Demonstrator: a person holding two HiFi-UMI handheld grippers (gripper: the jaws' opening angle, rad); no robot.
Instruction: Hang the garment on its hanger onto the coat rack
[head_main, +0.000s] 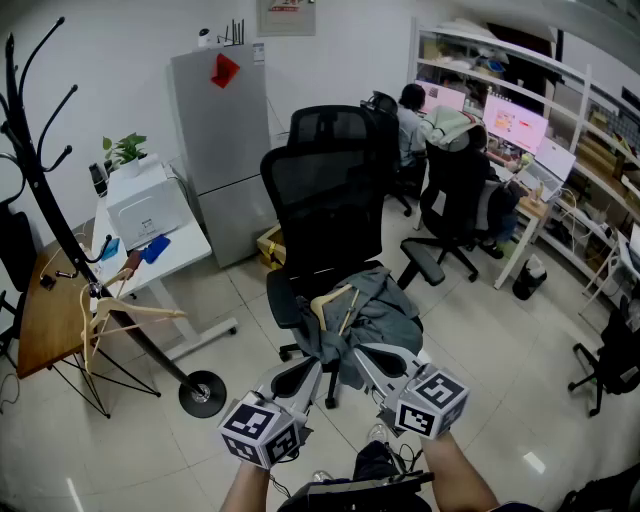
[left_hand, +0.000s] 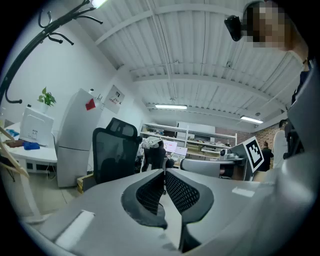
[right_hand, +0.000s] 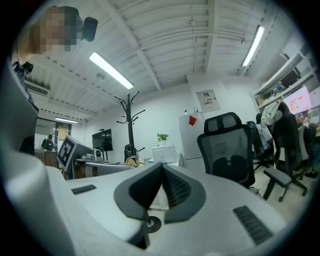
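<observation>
A grey garment (head_main: 378, 312) on a wooden hanger (head_main: 334, 299) lies crumpled on the seat of a black mesh office chair (head_main: 325, 205). The black coat rack (head_main: 40, 180) stands at the left and carries an empty wooden hanger (head_main: 115, 315). Both grippers hover low in front of the chair, just short of the garment. My left gripper (head_main: 308, 372) is shut with nothing in it, its ribbed pads (left_hand: 175, 192) pressed together. My right gripper (head_main: 368, 358) is shut and empty too, its pads (right_hand: 172, 187) meeting. The rack (right_hand: 130, 125) also shows in the right gripper view, and its top (left_hand: 30, 45) in the left gripper view.
A white desk with a printer (head_main: 145, 205) and a wooden table (head_main: 50, 310) stand beside the rack. A grey cabinet (head_main: 225, 130) is behind the chair. People sit at desks (head_main: 440, 130) at the back right, with more black chairs (head_main: 450, 200) there. The rack's round base (head_main: 203, 393) sits on tiled floor.
</observation>
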